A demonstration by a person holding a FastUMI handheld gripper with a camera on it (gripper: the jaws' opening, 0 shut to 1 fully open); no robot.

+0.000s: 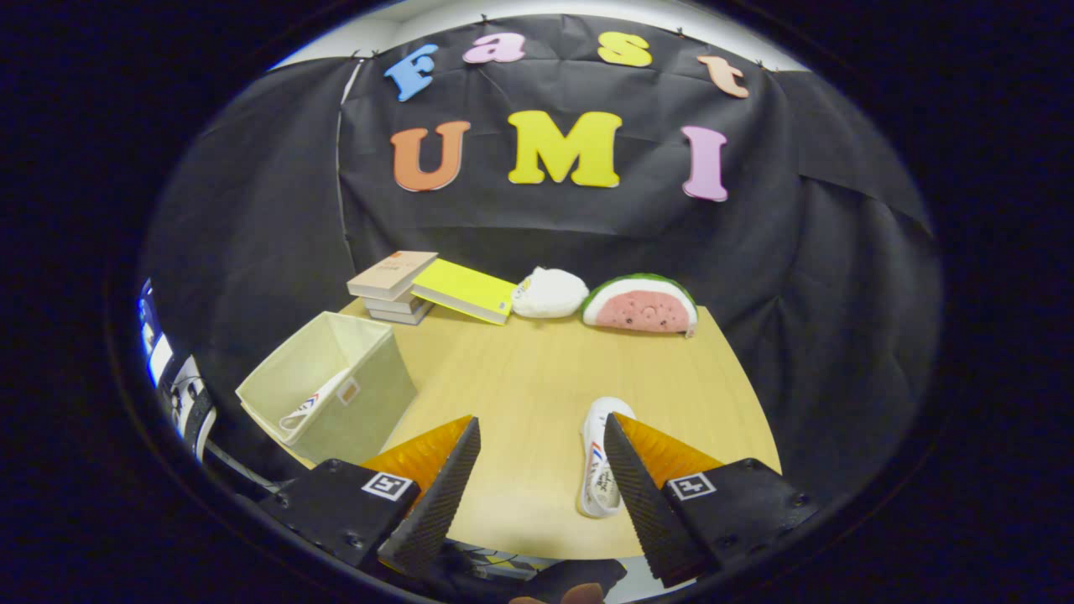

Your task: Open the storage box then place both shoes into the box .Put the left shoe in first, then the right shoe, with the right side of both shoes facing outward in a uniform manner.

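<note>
Tool spread wide, gripping nothing. Right finger overlapping a white shoe lying on the counter; contact unclear. Probably best to shift right, straddle that shoe, then clench. Farther left, open storage box already holding the other shoe.

Matt fabric storage box and smooth leather-like shoe on a pale wood-grain table; open tongs have ribbed pads.

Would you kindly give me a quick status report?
Tongs open, empty. One shoe in storage box; second shoe on table beside one tong. Path clear.
</note>
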